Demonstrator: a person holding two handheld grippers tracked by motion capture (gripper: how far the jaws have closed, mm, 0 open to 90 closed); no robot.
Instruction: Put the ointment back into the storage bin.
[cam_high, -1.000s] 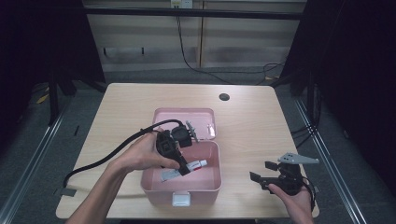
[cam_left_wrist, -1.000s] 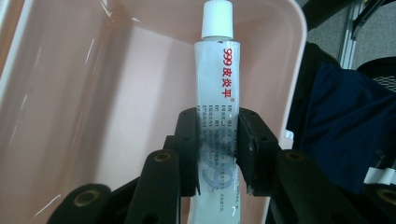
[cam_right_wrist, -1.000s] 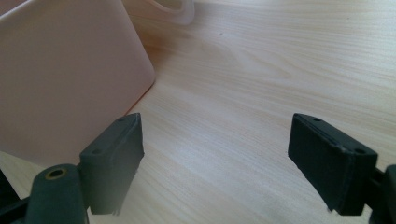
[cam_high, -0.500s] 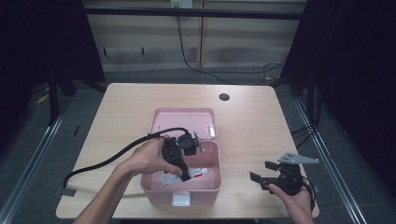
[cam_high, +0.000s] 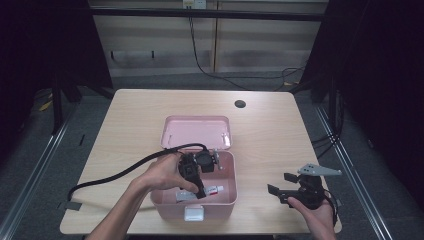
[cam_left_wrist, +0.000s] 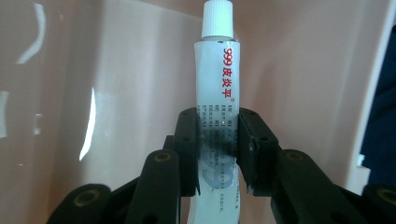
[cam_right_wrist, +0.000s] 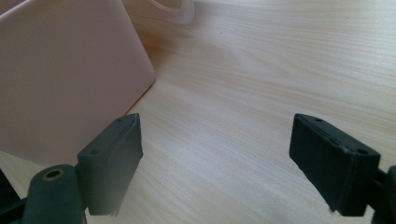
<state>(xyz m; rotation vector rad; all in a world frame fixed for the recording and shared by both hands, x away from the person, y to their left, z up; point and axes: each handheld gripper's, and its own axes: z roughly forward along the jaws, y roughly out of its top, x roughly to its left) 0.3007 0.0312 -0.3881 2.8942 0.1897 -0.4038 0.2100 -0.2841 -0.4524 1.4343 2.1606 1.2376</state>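
An open pink plastic box (cam_high: 195, 206) stands near the table's front edge, its lid (cam_high: 196, 131) folded back. My left gripper (cam_high: 200, 192) reaches down into it, shut on a white ointment tube (cam_high: 214, 190) with red print. In the left gripper view the pads (cam_left_wrist: 187, 140) squeeze the tube (cam_left_wrist: 217, 70) at its middle, with the white cap pointing away over the box's pink floor. My right gripper (cam_high: 281, 183) rests low over the table to the right of the box. Its jaws have just been opening, and only bare wood lies between them (cam_right_wrist: 215, 158).
The box's pink wall (cam_right_wrist: 65, 79) stands just left of the right gripper's jaws. A small dark round disc (cam_high: 240, 104) lies at the back of the table. The left gripper's black cable (cam_high: 115, 172) trails off over the table's left front.
The left hand has sunk, carrying the tube from above the box's rim down into the box. The right hand has stayed where it was.
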